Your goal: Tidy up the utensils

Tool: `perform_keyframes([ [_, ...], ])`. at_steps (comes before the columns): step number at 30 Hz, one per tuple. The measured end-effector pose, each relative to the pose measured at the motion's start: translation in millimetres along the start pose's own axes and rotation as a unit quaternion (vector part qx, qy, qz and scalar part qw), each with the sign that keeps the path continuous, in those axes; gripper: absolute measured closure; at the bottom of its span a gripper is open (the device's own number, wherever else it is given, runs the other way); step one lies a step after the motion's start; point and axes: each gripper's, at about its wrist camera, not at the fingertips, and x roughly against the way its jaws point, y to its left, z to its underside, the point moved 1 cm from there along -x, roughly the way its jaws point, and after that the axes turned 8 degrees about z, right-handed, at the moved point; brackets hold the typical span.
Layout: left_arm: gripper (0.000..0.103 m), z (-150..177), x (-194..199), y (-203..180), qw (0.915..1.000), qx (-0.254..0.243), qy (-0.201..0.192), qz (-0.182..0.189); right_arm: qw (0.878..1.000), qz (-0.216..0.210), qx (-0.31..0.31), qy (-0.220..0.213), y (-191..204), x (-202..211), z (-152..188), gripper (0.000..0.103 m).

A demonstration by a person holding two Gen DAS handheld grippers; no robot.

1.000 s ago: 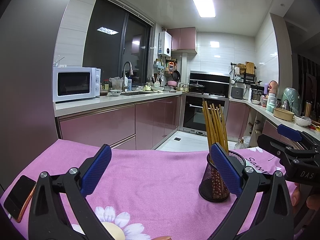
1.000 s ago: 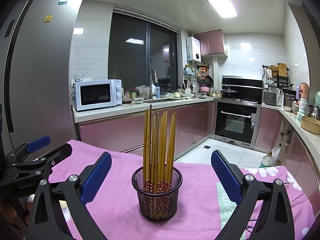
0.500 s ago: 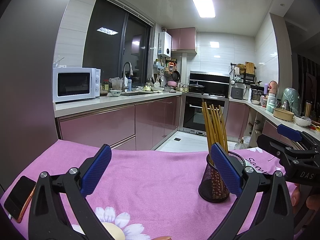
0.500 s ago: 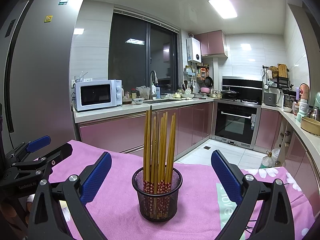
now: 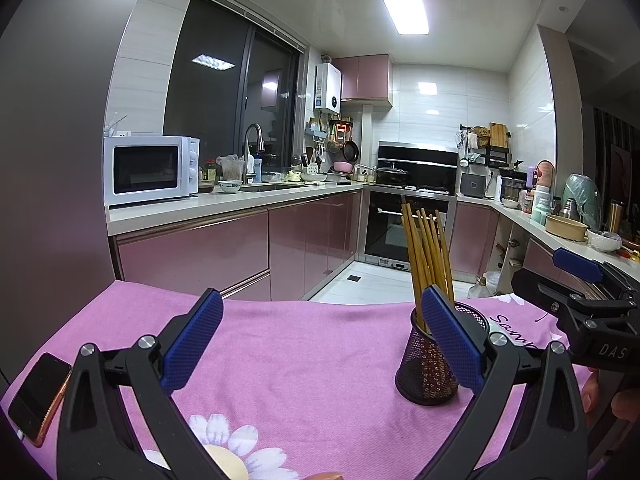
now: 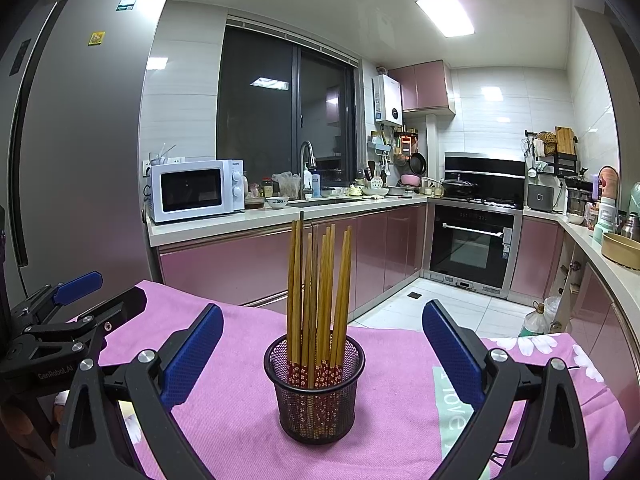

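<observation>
A black mesh cup stands upright on the pink cloth, holding several wooden chopsticks with red patterned ends. In the right wrist view it sits centred between my open right gripper, whose blue pads hold nothing. In the left wrist view the same cup and chopsticks stand behind the right pad of my open left gripper, which is also empty. Each gripper shows in the other's view: the right one at the right edge, the left one at the left edge.
A phone lies on the cloth at the left edge. The cloth-covered table ends ahead, with kitchen floor beyond. A grey fridge stands to the left. Pink cabinets, a microwave and an oven line the far walls.
</observation>
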Motion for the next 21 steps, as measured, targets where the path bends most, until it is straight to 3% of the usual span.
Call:
perform_keyframes([
  [21,0.005,0.7,-2.5,0.5,1.0,0.0,0.001,0.0,1.0,-0.003,0.0,0.003,-0.6,-0.2,-0.6,0.007],
])
